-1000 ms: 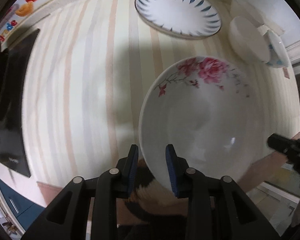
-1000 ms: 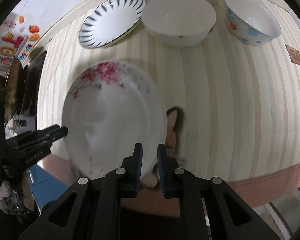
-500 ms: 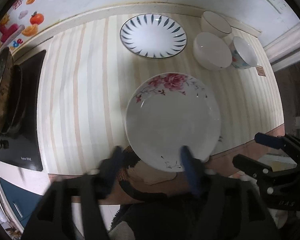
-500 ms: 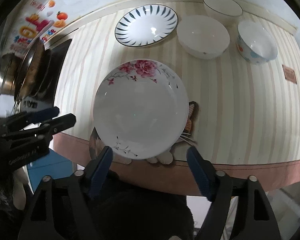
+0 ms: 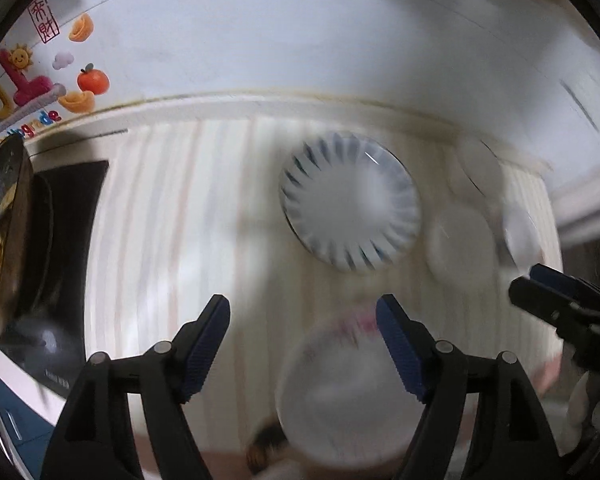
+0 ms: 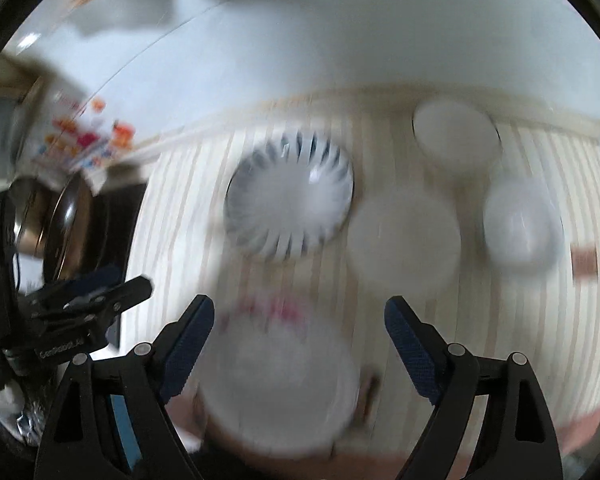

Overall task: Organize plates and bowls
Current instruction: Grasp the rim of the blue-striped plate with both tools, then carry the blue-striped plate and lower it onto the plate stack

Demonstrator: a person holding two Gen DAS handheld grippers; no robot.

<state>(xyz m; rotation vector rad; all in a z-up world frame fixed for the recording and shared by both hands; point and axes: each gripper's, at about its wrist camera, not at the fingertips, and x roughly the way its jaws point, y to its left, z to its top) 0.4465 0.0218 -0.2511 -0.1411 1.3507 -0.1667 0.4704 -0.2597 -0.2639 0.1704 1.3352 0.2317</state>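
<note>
Near bench edge: floral plate lying free, left tool and right tool spread wide above, gripping nothing, probably poised for stacking.

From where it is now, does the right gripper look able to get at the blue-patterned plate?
Probably yes. The right gripper is open and empty, the blue-patterned plate lies ahead, and only the floral plate sits low between them. Blur limits certainty.
</note>
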